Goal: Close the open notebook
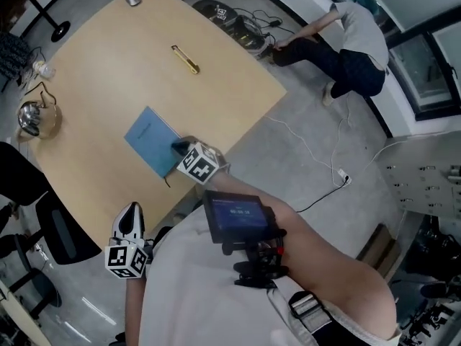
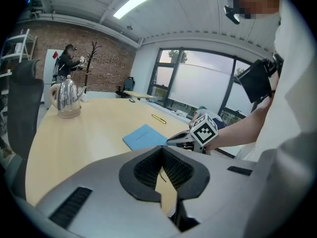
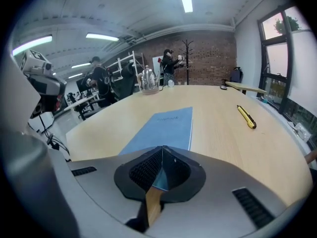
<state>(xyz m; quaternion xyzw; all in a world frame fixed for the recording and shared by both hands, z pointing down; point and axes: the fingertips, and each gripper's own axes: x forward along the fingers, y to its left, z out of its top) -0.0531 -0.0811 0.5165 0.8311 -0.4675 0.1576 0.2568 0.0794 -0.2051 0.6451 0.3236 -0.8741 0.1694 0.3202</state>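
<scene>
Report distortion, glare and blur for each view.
Head view: even light, soft shadows, no glare on the table. Left gripper view: strong fisheye, dark corners, ceiling lamp blown out. Right gripper view: same fisheye, notebook sharp, straight lines curved near the rim.

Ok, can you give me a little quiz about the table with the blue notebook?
1. True or false: the blue notebook lies open on the table.
2. Which gripper has its fingers right by the notebook's edge? A) left gripper B) right gripper
3. Fill in: the shiny metal thing near the table's left edge is a ____.

Key: 1 false, it lies closed and flat. 2 B. 3 kettle.
</scene>
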